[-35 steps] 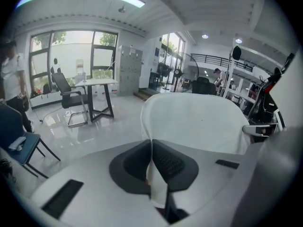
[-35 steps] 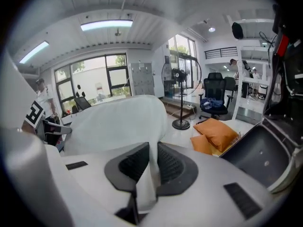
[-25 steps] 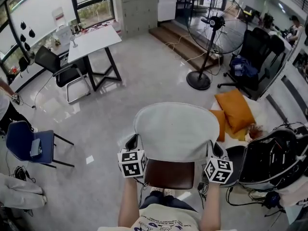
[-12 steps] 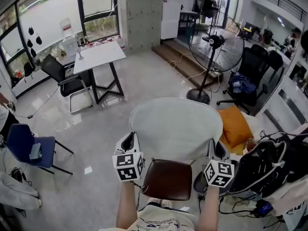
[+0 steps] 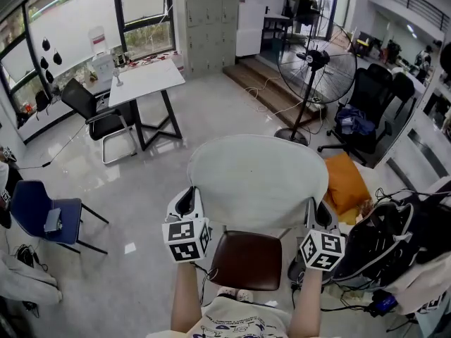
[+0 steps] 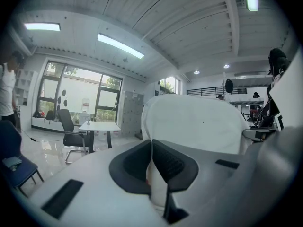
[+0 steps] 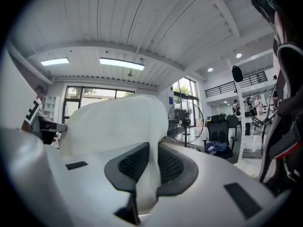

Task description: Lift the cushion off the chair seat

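The pale grey-white cushion (image 5: 257,182) hangs in the air above the brown chair seat (image 5: 248,260), held flat between both grippers. My left gripper (image 5: 189,201) is shut on the cushion's left edge; in the left gripper view the cushion (image 6: 199,126) rises from between the dark pads (image 6: 170,163). My right gripper (image 5: 316,213) is shut on the right edge, and in the right gripper view the cushion (image 7: 116,124) runs left from the gripper (image 7: 152,167). The cushion hides the seat's far part.
An orange pillow (image 5: 345,183) lies on the floor to the right, beside a black bag (image 5: 384,239). A standing fan (image 5: 310,62) and black office chair (image 5: 363,97) are beyond. A white table (image 5: 144,79), black chair (image 5: 91,108) and blue chair (image 5: 35,210) stand left.
Both grippers have risen with the cushion, which now sits higher over the brown seat and shows more of it. The grips have not changed.
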The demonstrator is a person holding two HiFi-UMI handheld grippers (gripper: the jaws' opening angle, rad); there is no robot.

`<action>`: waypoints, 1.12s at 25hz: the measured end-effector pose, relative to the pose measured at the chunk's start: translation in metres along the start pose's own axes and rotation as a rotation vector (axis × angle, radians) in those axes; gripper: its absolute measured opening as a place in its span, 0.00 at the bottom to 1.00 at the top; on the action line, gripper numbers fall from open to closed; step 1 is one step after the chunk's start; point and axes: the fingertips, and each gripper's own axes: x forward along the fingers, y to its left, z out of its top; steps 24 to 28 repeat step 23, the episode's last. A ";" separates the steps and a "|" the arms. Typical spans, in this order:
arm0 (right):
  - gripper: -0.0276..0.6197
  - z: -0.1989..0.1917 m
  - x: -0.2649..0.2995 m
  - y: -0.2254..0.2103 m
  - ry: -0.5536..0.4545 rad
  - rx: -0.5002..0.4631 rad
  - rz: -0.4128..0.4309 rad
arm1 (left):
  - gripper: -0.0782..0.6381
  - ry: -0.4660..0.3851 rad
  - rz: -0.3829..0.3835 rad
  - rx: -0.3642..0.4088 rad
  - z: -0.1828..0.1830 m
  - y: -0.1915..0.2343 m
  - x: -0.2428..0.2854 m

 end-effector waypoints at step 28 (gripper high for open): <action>0.14 0.006 0.009 -0.016 -0.004 -0.008 -0.014 | 0.14 0.004 -0.009 -0.002 0.003 -0.013 0.016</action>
